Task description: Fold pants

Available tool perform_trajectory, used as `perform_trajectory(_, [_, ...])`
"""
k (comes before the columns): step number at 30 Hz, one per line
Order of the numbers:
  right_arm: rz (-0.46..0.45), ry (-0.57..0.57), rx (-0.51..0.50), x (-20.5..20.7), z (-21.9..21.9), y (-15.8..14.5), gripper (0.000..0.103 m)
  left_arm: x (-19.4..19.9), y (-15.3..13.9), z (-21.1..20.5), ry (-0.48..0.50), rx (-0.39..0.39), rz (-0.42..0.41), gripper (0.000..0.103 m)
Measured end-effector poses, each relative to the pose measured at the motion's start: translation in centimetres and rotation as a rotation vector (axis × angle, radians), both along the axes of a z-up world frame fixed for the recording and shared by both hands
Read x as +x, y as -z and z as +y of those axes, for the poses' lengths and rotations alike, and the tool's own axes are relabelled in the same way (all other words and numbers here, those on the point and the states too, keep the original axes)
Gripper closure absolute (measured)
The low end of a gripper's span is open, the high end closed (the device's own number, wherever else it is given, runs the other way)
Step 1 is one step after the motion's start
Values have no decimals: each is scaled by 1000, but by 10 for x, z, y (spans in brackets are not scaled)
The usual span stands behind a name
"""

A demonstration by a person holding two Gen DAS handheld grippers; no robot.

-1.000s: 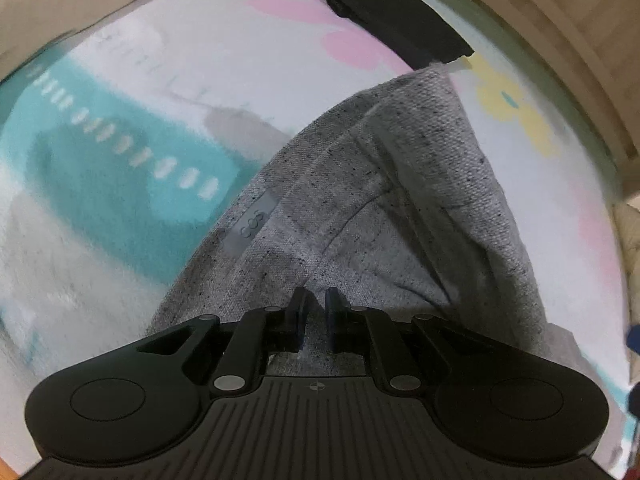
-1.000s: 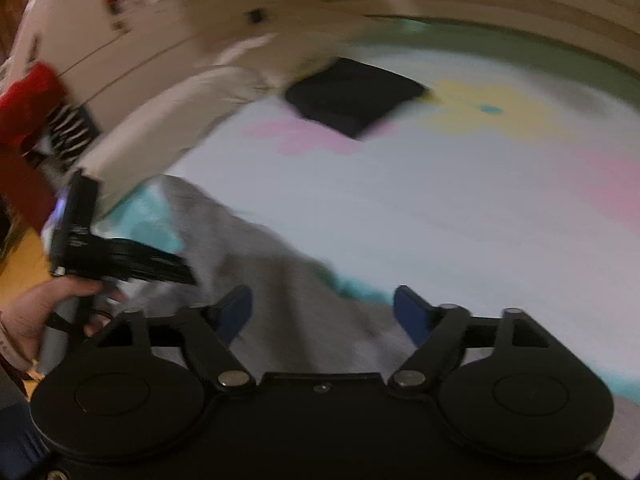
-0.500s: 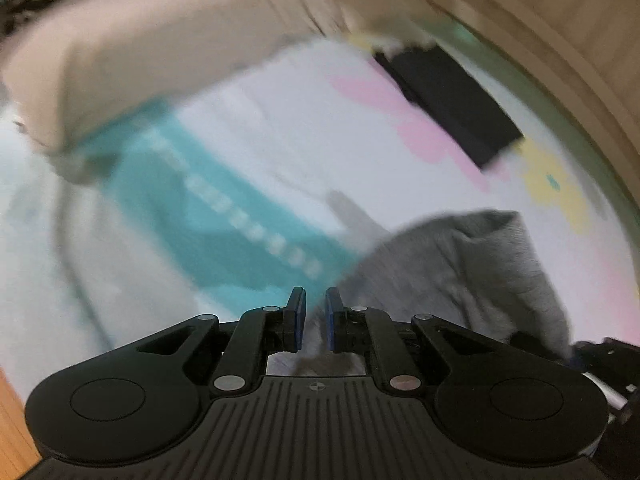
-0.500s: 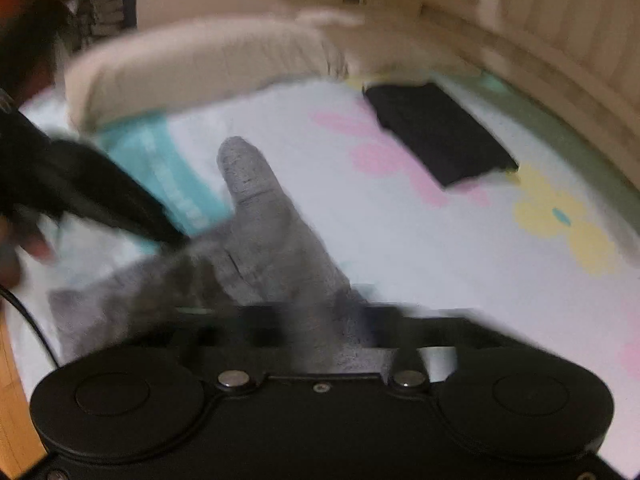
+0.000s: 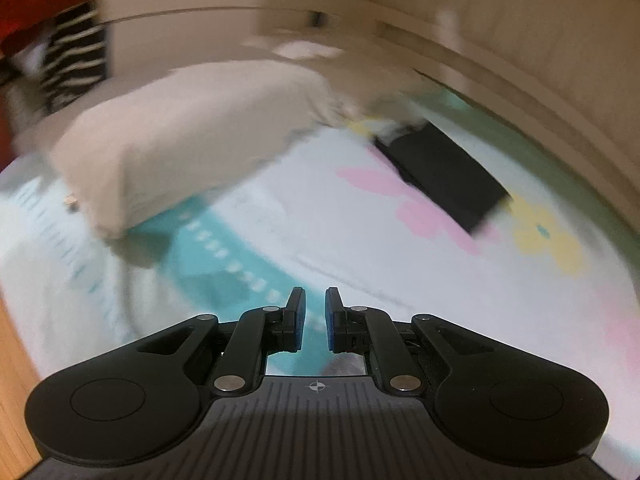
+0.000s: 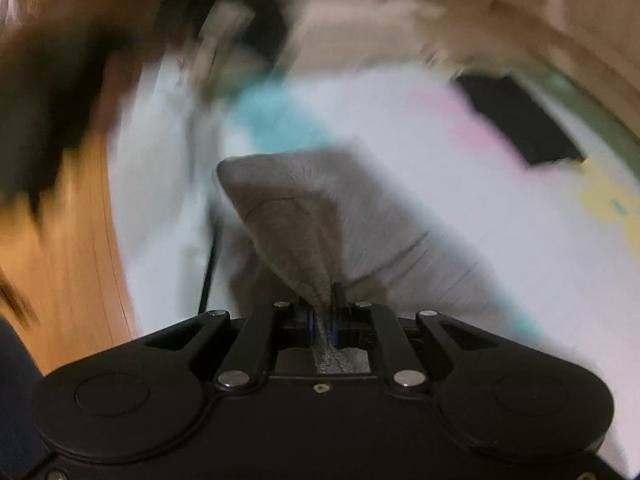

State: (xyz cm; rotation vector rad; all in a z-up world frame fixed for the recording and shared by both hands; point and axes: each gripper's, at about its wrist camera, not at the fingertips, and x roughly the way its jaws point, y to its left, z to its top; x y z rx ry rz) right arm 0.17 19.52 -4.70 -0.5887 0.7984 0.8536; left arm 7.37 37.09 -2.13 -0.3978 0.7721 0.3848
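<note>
I have the right gripper (image 6: 323, 300) clamped on a pinched ridge of the speckled grey knit pants (image 6: 320, 216); its jaws have just been closing, and the cloth now runs right between the pads and back into the throat of the tool. From that pinch the fabric rises in a tented fold, with the rest of the garment spread lower and to the right on the pastel bedsheet with pink and yellow flowers and a teal patch (image 6: 460, 152). Motion blur smears the picture, so I cannot tell which part of the pants I hold, waistband or leg.

My left gripper (image 5: 311, 312) is nearly closed, with only a slim gap between its blue pads, and I see nothing held in it. Through that gap there is only sheet (image 5: 304, 216), and just a grey sliver of the pants shows low behind the fingers. Ahead of it lie the long beige pillow (image 5: 188, 136) and, well apart near the wooden bed frame (image 5: 560, 80), a flat black folded garment (image 5: 444, 172).

My reading is that the job is at an early or middle stage: the pants are bunched and lifted rather than lying as a neat rectangle, so no finished fold shows. What I think is left is carrying this pinched edge across, laying it flat, and probably another fold after that. With only one tool gripping, I would watch for the cloth dragging askew
</note>
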Motion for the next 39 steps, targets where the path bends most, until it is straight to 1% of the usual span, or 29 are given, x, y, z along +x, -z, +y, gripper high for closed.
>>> perform_trajectory(1, [-36, -7, -33, -12, 6, 18, 89, 3, 2, -7, 45, 5, 11, 93])
perform_trajectory(2, [-83, -8, -39, -20, 9, 25, 86, 8, 6, -14, 95, 11, 23, 93])
perform_trajectory(3, [-126, -14, -40, -27, 11, 27, 80, 12, 9, -20, 134, 12, 34, 93])
perform_trajectory(4, [-141, -21, -43, -30, 13, 26, 78, 13, 12, -26, 165, 5, 39, 93])
perform_trajectory(5, [-133, -21, -31, -30, 12, 22, 75, 16, 15, -31, 195, -5, 41, 93])
perform_trajectory(6, [-113, -21, -9, -26, 9, 17, 65, 16, 18, -35, 228, -18, 41, 93])
perform_trajectory(7, [-82, -27, 20, -23, 2, 10, 59, 19, 22, -38, 266, -39, 45, 93])
perform_trajectory(8, [-59, -27, 51, -19, -7, 2, 50, 20, 25, -41, 299, -55, 49, 93])
perform_trajectory(9, [-53, -21, 71, -16, -19, -5, 45, 21, 27, -45, 332, -66, 56, 93])
perform_trajectory(11, [-37, -15, 98, -13, -46, -14, 43, 22, 33, -52, 402, -89, 73, 93])
perform_trajectory(13, [12, 8, 125, -3, -76, -22, 43, 20, 36, -60, 469, -143, 82, 93])
perform_trajectory(15, [34, 67, 133, 19, -103, -30, 43, 19, 36, -72, 561, -199, 70, 93])
perform_trajectory(16, [26, 110, 131, 31, -120, -32, 42, 18, 35, -81, 610, -200, 66, 93])
perform_trajectory(19, [-8, 234, 102, 66, -155, -33, 41, 15, 36, -114, 766, -158, 80, 93])
perform_trajectory(21, [4, 306, 98, 88, -176, -33, 41, 9, 42, -140, 904, -138, 84, 93])
perform_trajectory(23, [18, 348, 98, 101, -190, -34, 41, 1, 51, -162, 1026, -112, 101, 93])
perform_trajectory(24, [22, 362, 93, 108, -196, -33, 41, -3, 58, -173, 1083, -73, 122, 92])
perform_trajectory(25, [27, 369, 89, 112, -197, -31, 41, -8, 71, -183, 1130, -2, 189, 92])
perform_trajectory(26, [35, 375, 91, 117, -199, -30, 40, -10, 86, -188, 1135, 47, 285, 92])
perform_trajectory(27, [50, 376, 95, 120, -201, -28, 35, -10, 100, -186, 1121, 57, 344, 91])
perform_trajectory(28, [69, 371, 101, 124, -203, -26, 32, -9, 100, -179, 1110, 9, 322, 91])
perform_trajectory(29, [81, 368, 109, 130, -204, -26, 24, -4, 98, -169, 1075, -60, 326, 91])
perform_trajectory(30, [90, 362, 123, 133, -205, -25, 17, 1, 100, -159, 1015, -114, 349, 93])
perform_trajectory(31, [102, 353, 135, 137, -209, -25, 15, 4, 100, -151, 976, -141, 362, 94])
perform_trajectory(32, [118, 341, 146, 141, -210, -24, 10, 7, 101, -147, 958, -153, 366, 94])
perform_trajectory(35, [173, 321, 163, 158, -211, -17, 8, 5, 100, -148, 975, -116, 368, 94])
perform_trajectory(37, [191, 295, 146, 167, -203, -9, 8, 7, 98, -158, 988, -80, 369, 94])
perform_trajectory(38, [197, 283, 145, 170, -202, -6, 7, 7, 98, -159, 994, -70, 370, 94])
perform_trajectory(39, [226, 261, 150, 174, -199, -2, 5, 7, 98, -159, 992, -71, 373, 94])
